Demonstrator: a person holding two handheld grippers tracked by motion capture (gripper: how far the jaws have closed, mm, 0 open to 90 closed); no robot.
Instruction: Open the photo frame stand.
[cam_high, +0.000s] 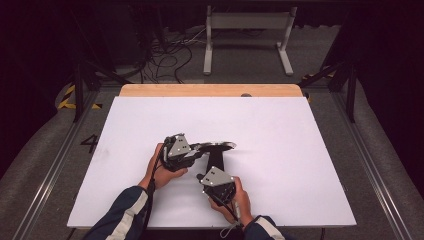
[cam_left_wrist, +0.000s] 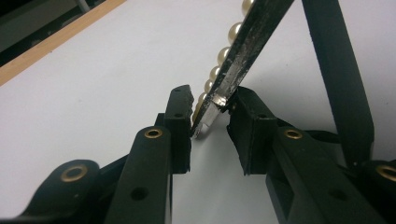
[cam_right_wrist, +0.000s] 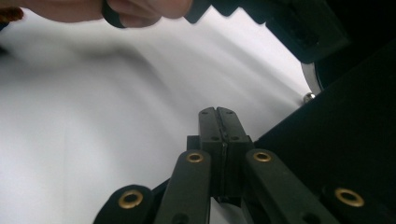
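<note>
A white table top fills the middle of the high view, and a person's two forearms in dark sleeves with pale stripes come in from the near edge.

Nearest the person, the right gripper is held in the right hand. In the right gripper view its two black jaws are pressed flat against each other with nothing between them. Just beyond its tips, and a little to its right in that view, stands the black base of a round mirror.

A little farther away and to the left is the left gripper, held in the left hand. It points toward the round mirror, which has a silver rim and stands on a black stand directly ahead of the right gripper. In the left gripper view the jaws are narrowed around the mirror's thin metal edge; the edge touches the right-hand pad, while a small gap shows at the left-hand pad. A row of cream pearl beads runs along that edge.

Beyond both grippers the table's wooden strip marks the far side, then grey floor with black cables and a white metal frame.
</note>
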